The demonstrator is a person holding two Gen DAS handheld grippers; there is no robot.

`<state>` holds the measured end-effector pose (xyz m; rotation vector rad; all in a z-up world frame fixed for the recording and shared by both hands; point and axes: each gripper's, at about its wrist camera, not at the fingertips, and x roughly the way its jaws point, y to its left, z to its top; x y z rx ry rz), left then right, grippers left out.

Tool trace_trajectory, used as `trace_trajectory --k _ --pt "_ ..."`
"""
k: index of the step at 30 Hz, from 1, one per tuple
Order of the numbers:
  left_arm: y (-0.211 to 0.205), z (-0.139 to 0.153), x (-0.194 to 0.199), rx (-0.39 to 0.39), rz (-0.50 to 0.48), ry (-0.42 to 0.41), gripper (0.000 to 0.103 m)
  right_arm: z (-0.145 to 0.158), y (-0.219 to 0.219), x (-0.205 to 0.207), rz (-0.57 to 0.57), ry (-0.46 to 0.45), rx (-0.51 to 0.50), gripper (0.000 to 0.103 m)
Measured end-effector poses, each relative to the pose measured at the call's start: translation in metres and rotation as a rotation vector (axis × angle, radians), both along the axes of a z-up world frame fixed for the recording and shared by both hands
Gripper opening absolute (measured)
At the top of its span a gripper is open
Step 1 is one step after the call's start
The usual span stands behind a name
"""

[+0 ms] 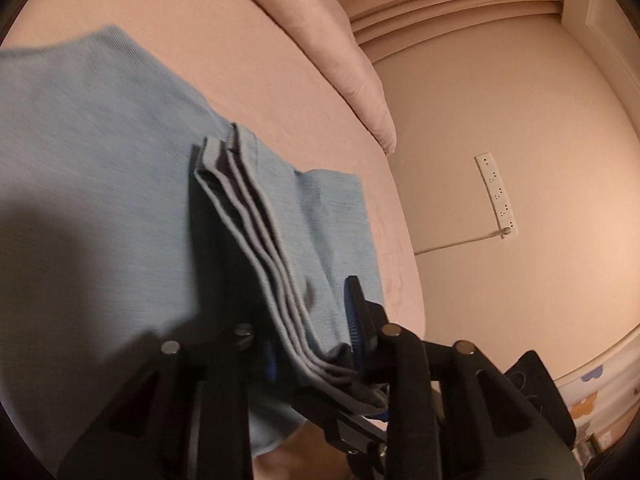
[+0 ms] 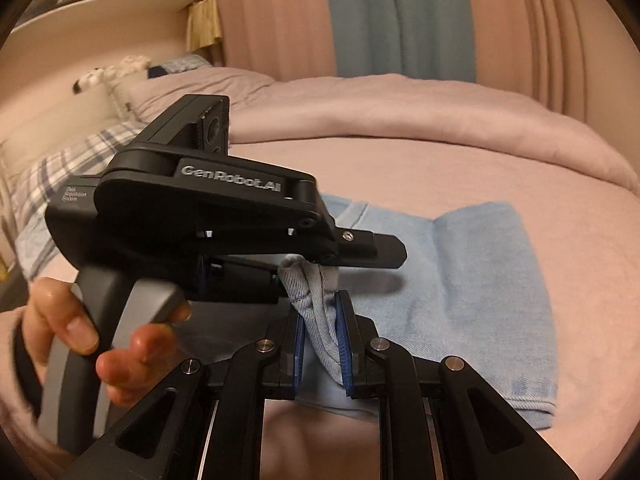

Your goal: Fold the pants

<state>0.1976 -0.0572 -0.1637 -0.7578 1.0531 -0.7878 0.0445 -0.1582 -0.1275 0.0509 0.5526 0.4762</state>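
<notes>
Both are clamped on the same bunch of hems right now: the right hand-held gripper (image 2: 320, 336) pinches the stacked edge of the pants (image 2: 472, 264), and the left hand-held gripper (image 2: 372, 250) bites it just ahead of that. The rest of the light blue fabric lies flat on the bed (image 2: 440, 160) beyond the fingertips. I'd carry both forward level, keep the layers lined up, and lay them down before letting go.
</notes>
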Motion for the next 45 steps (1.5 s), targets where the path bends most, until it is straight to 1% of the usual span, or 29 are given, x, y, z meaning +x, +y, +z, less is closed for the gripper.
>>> trace_trajectory --k 1,3,5,9,10,13,14,15,16,17,19,20,21,23,25,28,30,31,32,33,34,35,37,38,39,40,41,42,45 --pt "0.003 -0.001 -0.001 0.01 0.009 -0.012 0.025 0.001 0.002 0.0 0.01 -0.001 0.002 0.017" --pt "0.01 0.002 -0.001 0.034 0.029 -0.033 0.022 0.004 0.009 -0.003 0.03 -0.011 -0.01 0.017" --pt "0.016 0.004 0.0 0.061 0.053 -0.054 0.022 0.006 0.018 -0.001 0.048 -0.016 -0.024 0.017" --pt "0.017 0.002 0.004 0.102 0.083 -0.068 0.022 0.005 0.031 0.005 0.085 -0.007 -0.034 0.018" --pt "0.015 0.002 0.006 0.122 0.089 -0.069 0.022 0.005 0.035 0.007 0.091 -0.005 -0.038 0.018" --pt "0.018 -0.007 0.008 0.235 0.102 -0.071 0.022 -0.002 0.042 0.02 0.11 0.043 -0.054 0.018" --pt "0.018 -0.011 0.01 0.297 0.113 -0.068 0.023 -0.007 0.042 0.025 0.113 0.073 -0.057 0.018" --pt "0.02 -0.013 0.01 0.329 0.119 -0.065 0.024 -0.009 0.043 0.028 0.12 0.1 -0.056 0.022" --pt "0.024 -0.014 0.009 0.324 0.122 -0.064 0.026 -0.013 0.044 0.031 0.129 0.131 -0.045 0.026" --pt "0.028 -0.012 0.007 0.323 0.132 -0.068 0.028 -0.015 0.04 0.032 0.139 0.158 -0.025 0.03" --pt "0.034 -0.007 0.002 0.355 0.143 -0.089 0.035 -0.014 0.03 0.029 0.15 0.178 0.022 0.055" --pt "0.037 -0.004 -0.001 0.374 0.149 -0.105 0.04 -0.012 0.022 0.026 0.153 0.185 0.049 0.057" --pt "0.042 0.0 -0.005 0.392 0.153 -0.124 0.043 -0.01 0.017 0.024 0.16 0.187 0.072 0.057" --pt "0.044 0.008 -0.013 0.418 0.148 -0.169 0.044 -0.001 -0.004 0.019 0.171 0.187 0.137 0.057" --pt "0.04 0.014 -0.019 0.44 0.136 -0.207 0.045 0.009 -0.029 0.019 0.158 0.178 0.197 0.057" --pt "0.019 0.021 -0.023 0.471 0.092 -0.268 0.045 0.017 -0.066 0.029 0.088 0.165 0.264 0.057" --pt "0.004 0.023 -0.027 0.489 0.05 -0.305 0.045 0.024 -0.089 0.048 -0.018 0.169 0.258 0.057" --pt "-0.002 0.022 -0.029 0.498 0.03 -0.317 0.045 0.025 -0.095 0.059 -0.052 0.174 0.241 0.057" --pt "-0.011 0.02 -0.03 0.515 0.005 -0.328 0.045 0.025 -0.098 0.068 -0.07 0.18 0.231 0.054" --pt "-0.014 0.017 -0.031 0.524 -0.011 -0.332 0.045 0.025 -0.101 0.083 -0.083 0.196 0.211 0.041" --pt "-0.019 0.013 -0.031 0.538 -0.025 -0.331 0.045 0.023 -0.101 0.096 -0.087 0.223 0.186 0.034" --pt "-0.022 0.009 -0.031 0.555 -0.036 -0.325 0.045 0.025 -0.092 0.112 -0.095 0.251 0.157 0.031" --pt "-0.024 -0.002 -0.031 0.586 -0.047 -0.301 0.045 0.02 -0.084 0.13 -0.107 0.274 0.094 0.017" --pt "-0.021 -0.008 -0.03 0.592 -0.041 -0.288 0.042 0.012 -0.077 0.144 -0.112 0.306 0.041 0.015" --pt "-0.017 -0.013 -0.031 0.572 -0.031 -0.277 0.041 0.005 -0.077 0.145 -0.119 0.326 0.017 0.014" --pt "-0.012 -0.015 -0.032 0.548 -0.016 -0.274 0.041 -0.003 -0.073 0.155 -0.126 0.369 -0.02 0.006" --pt "-0.009 -0.016 -0.033 0.538 -0.01 -0.271 0.04 -0.015 -0.069 0.163 -0.137 0.4 -0.058 0.002" --pt "-0.006 -0.017 -0.033 0.528 -0.006 -0.27 0.039 -0.019 -0.073 0.162 -0.138 0.391 -0.048 0.001" --pt "-0.006 -0.016 -0.03 0.514 -0.008 -0.26 0.039 -0.015 -0.079 0.158 -0.138 0.404 -0.014 0.001"
